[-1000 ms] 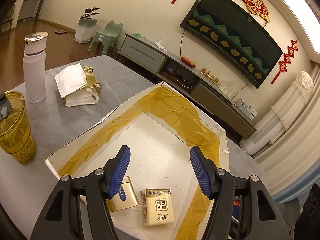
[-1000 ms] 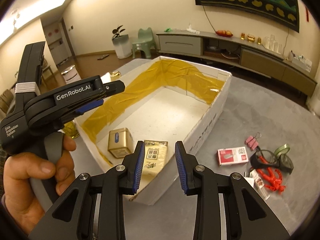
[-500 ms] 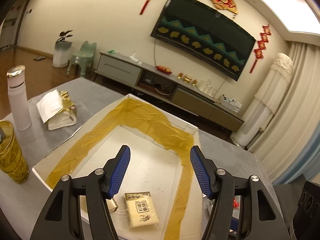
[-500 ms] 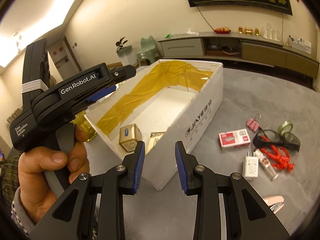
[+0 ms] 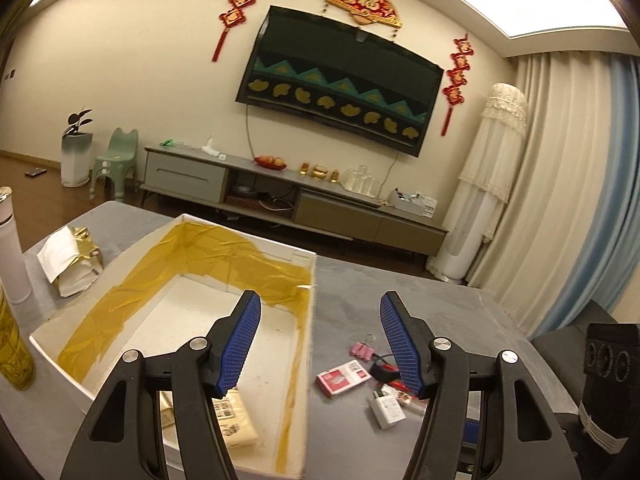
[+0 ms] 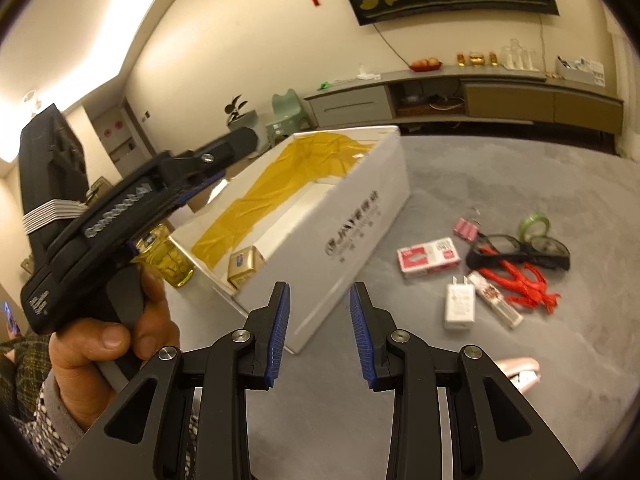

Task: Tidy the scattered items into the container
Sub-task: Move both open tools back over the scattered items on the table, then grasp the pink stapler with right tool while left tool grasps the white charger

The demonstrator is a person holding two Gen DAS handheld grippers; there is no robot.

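While a gold tin (image 6: 245, 266) and a cream packet (image 5: 234, 420) are already lodged in the white box (image 6: 360, 216), the red-and-white box (image 6: 428, 257), charger (image 6: 459, 307), glasses (image 6: 520, 249) and clips (among others) are left on the grey surface (image 6: 500, 168). Both left gripper (image 5: 320, 340) and right gripper (image 6: 319, 334) are held parted, empty, in a living room.

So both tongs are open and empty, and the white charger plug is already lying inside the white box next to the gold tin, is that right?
Not quite. The charger plug lies on the grey table outside the white box, among the loose items, as the right wrist view shows. The gold tin is in the box, and both the left tongs and right tongs are open and empty.
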